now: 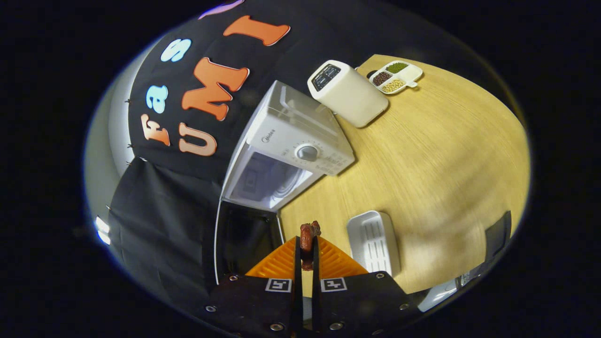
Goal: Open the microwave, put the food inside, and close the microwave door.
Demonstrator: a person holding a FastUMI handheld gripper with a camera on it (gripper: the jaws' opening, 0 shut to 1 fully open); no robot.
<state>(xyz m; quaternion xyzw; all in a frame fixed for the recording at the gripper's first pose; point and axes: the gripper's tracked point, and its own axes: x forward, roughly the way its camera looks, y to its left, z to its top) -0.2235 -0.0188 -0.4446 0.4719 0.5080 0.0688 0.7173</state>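
- Gripper (306, 244) fingers nearly closed, both pressing a small reddish-brown food piece (308, 234); looks like a chunk of meat or similar, exact kind unclear.
- Food is held off the wooden table (432, 155), its top poking out past the fingertips.
- White microwave (286, 145) beyond the fingers, door (244, 239) swung open, cavity (267, 180) exposed and looks empty.
- Judgement: food is light, probably soft and a bit greasy, so it could slip or squash; a mid-body pinch with modest force suits it, as now.
- Judgement: the door is stiff and hinged, so push on its outer free edge to shut it.
- White ribbed tray (374, 240) on the table just beside the fingers.
- White toaster (347, 93) and divided dish of beans (395, 77) well beyond the microwave.
- Task stage, judged: open done, food not yet inside.
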